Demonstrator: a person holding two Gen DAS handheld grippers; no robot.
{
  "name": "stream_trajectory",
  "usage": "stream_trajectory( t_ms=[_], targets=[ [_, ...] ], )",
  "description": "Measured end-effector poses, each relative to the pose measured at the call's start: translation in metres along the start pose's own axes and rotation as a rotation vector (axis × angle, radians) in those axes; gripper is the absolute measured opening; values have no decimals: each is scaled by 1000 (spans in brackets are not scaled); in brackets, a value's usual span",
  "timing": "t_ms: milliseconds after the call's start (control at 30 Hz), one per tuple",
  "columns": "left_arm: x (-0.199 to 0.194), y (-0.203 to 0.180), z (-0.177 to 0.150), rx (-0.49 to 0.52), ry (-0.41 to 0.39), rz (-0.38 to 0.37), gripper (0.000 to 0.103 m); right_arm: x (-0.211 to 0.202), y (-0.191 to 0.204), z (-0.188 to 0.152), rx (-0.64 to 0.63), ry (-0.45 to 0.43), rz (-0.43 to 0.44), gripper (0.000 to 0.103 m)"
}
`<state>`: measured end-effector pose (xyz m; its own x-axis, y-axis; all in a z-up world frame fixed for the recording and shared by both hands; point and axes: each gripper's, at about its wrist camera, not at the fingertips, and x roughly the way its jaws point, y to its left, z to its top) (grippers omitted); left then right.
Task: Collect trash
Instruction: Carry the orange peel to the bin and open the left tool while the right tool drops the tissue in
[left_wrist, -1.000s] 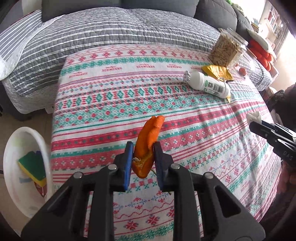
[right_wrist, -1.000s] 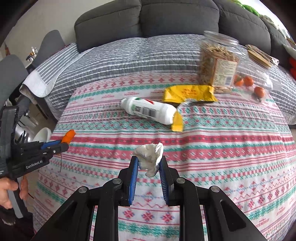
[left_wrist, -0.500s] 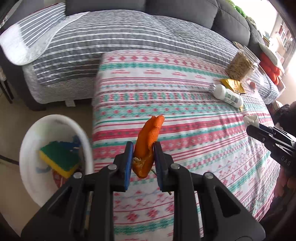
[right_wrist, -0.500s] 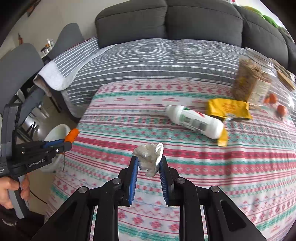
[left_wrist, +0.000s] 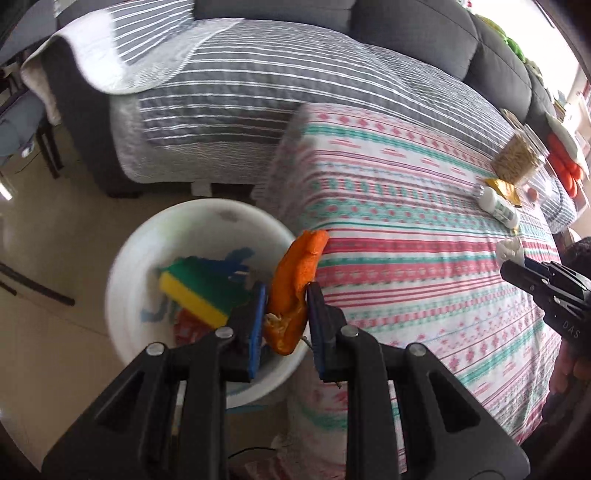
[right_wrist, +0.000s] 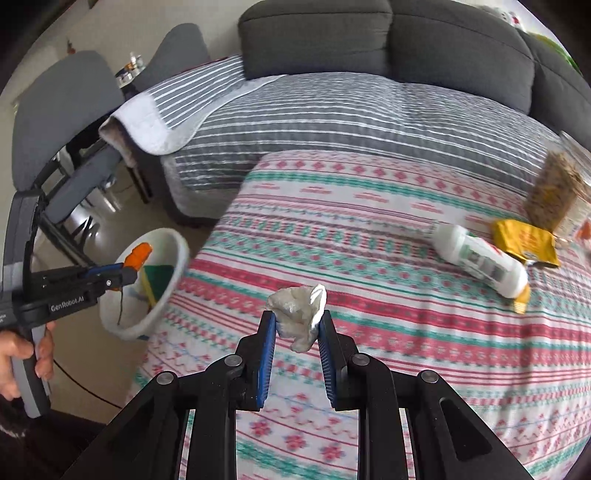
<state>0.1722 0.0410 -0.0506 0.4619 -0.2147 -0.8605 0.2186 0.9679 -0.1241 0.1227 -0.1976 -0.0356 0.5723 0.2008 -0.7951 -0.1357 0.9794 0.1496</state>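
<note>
- Left wrist view: the orange peel (left_wrist: 295, 291) is a thin, curled scrap, and I judge it light, limp and easily torn, so a pinch low across its folded base suits it. The left gripper (left_wrist: 284, 314) is clamped narrowly on that base, and the peel's tip sticks up past the 2 fingers. It hangs at the near rim of the white bin (left_wrist: 147, 240), which stands on the floor beside the table's patterned cloth (left_wrist: 406, 240) and has a green-and-yellow sponge (left_wrist: 195, 288) inside.
- Right wrist view: the crumpled tissue (right_wrist: 299, 310) looks nearly weightless, soft and squashable; any grip across its bulk should hold. The right gripper (right_wrist: 297, 325) is closed narrowly on it above the cloth. A white bottle (right_wrist: 480, 258) and a yellow wrapper (right_wrist: 524, 240) lie further along the cloth.
</note>
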Motion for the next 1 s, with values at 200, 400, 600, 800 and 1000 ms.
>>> stream_trajectory(
  t_ms=[200,400,600,800,1000],
  targets=[
    [-5,35,-11,-47,0,29,24,7,35,0,-56,7,43,24],
    [-11,61,-15,-68,-13,68,28,12,69,5,-93,7,76,24],
    [-21,79,-18,-88,-30,162,74,29,106,14,-120,14,96,24],
    [-36,101,-24,-110,-57,214,83,48,143,22,-154,32,113,24],
    [-46,118,-31,-128,-66,220,83,67,167,28,-159,54,119,24]
  ],
)
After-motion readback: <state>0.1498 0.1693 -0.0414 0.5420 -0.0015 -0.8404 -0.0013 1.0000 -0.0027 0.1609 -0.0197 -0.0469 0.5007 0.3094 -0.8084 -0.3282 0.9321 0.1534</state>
